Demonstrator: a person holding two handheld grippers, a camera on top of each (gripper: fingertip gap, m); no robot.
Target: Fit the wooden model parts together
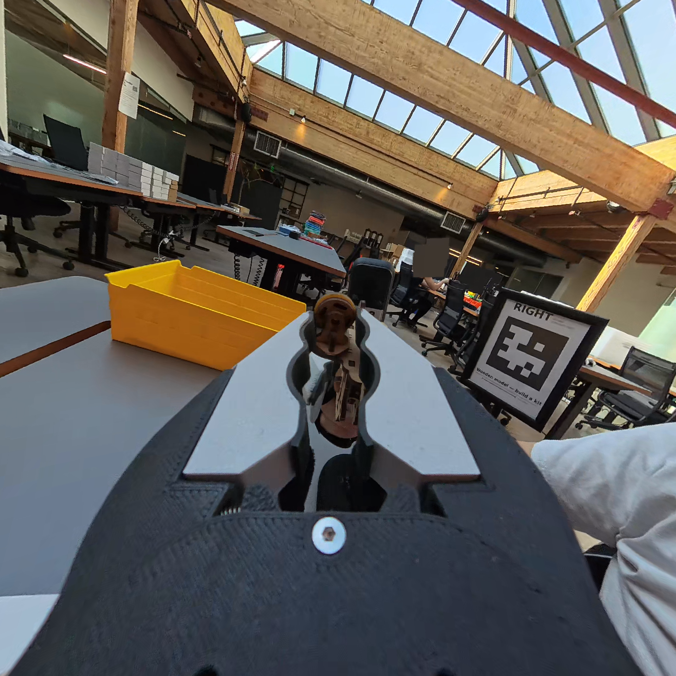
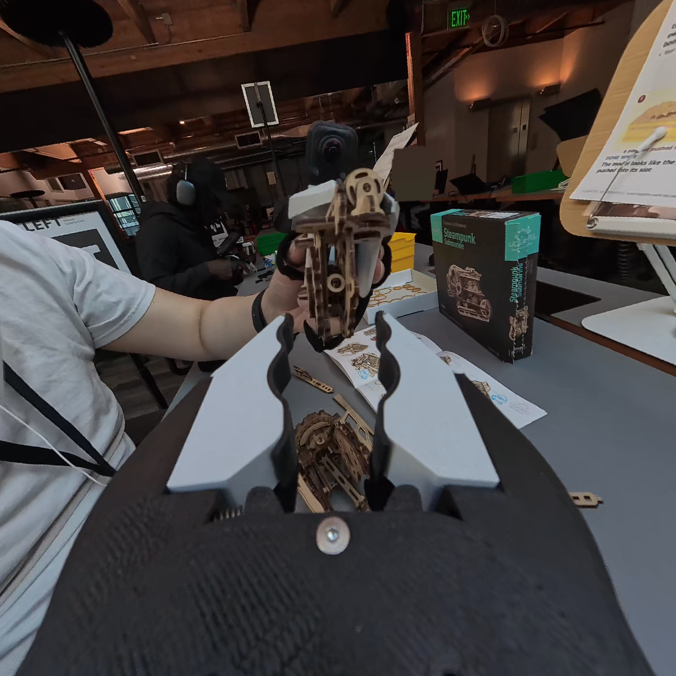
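Gently Does It: A Thin Wooden Model Up in the Air

Right now the left gripper [image 1: 334, 331] is pinching the wooden model [image 2: 338, 256] and holding it up in the air, above the far side of the table [image 2: 585, 420]. Its jaws are pressing together on the model's sides. The right gripper [image 2: 333, 325] is waiting just below it with its jaws spread and nothing in them.

The model is looking light, thin and full of holes, so I am guessing it is snapping easily. Its flat, thick side frames are looking like the safest place to hold, not the little round wheel at the top.

Counting: one model in the air, one bigger built piece [image 2: 329, 464] lying on the table under the right gripper, and at least three loose flat sticks [image 2: 314, 380] lying around it. One box [image 2: 483, 281] is standing near the far edge.
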